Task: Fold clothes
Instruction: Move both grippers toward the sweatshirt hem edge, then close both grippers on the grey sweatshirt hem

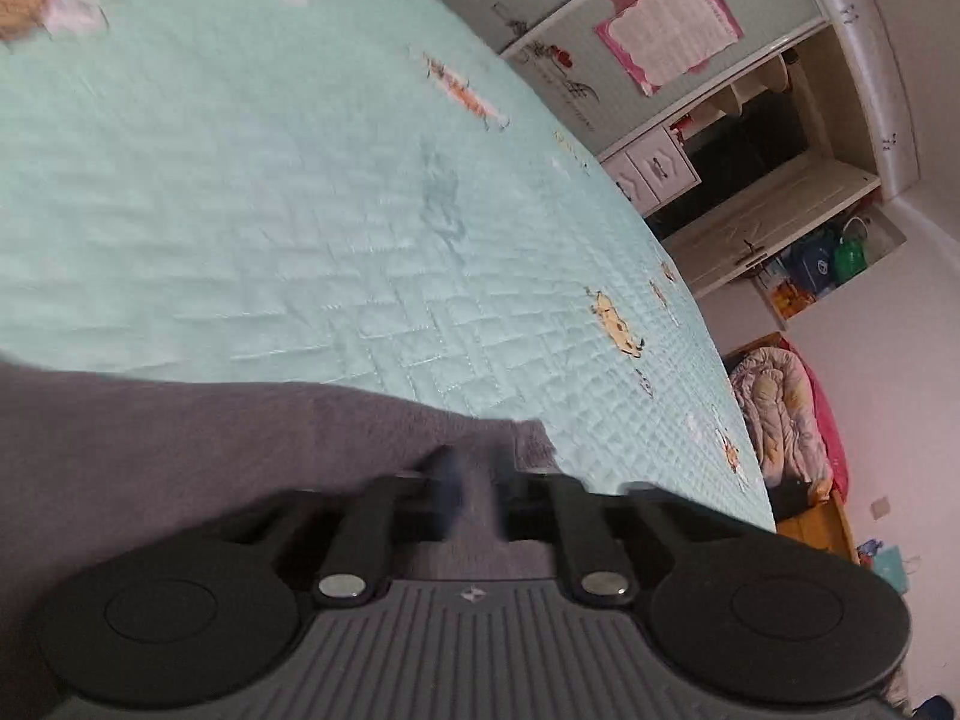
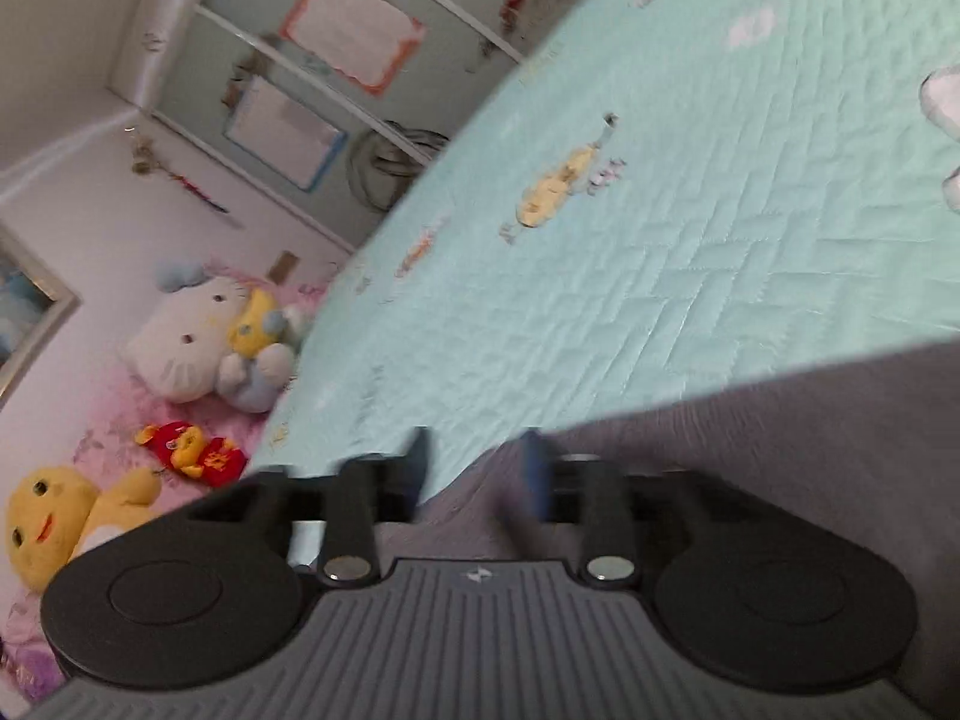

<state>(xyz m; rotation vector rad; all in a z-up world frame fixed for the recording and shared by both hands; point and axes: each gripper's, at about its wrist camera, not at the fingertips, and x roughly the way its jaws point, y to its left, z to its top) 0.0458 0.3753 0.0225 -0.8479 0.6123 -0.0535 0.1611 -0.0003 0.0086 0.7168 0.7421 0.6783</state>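
Garment: a grey fabric piece (image 1: pixel 180 450) lies on the bed, filling the lower left of the left wrist view; in the right wrist view it (image 2: pixel 780 450) fills the lower right.
Garment edge: 1 straight edge runs across the quilt in each view; a corner of the cloth ends just beyond the left fingers.
Bed: covered by a pale mint quilt (image 1: pixel 300 180) with a stitched zigzag pattern and small orange and yellow cartoon prints.
Left gripper (image 1: pixel 480 480): sits low over the grey cloth, with cloth lying between its 2 fingers (image 1: pixel 447 468); the fingers are partly spread, but the blur hides whether they press on the fabric.
Right gripper (image 2: pixel 477 468): at the garment's edge, 1 finger over the quilt and 1 over the grey cloth; fingers (image 2: pixel 537 468) partly spread with fabric between them; I cannot tell whether they pinch it.
Sharpness: both views are smeared around the fingertips.
Left view surroundings: a wardrobe (image 1: pixel 690 60) with pink-bordered paper sheets, and a bundle of bedding (image 1: pixel 780 408) beside the bed.
Right view surroundings: a white cat plush (image 2: pixel 186 348), a yellow plush (image 2: pixel 54 528) and a small red plush (image 2: pixel 192 456) on pink bedding next to the quilt.
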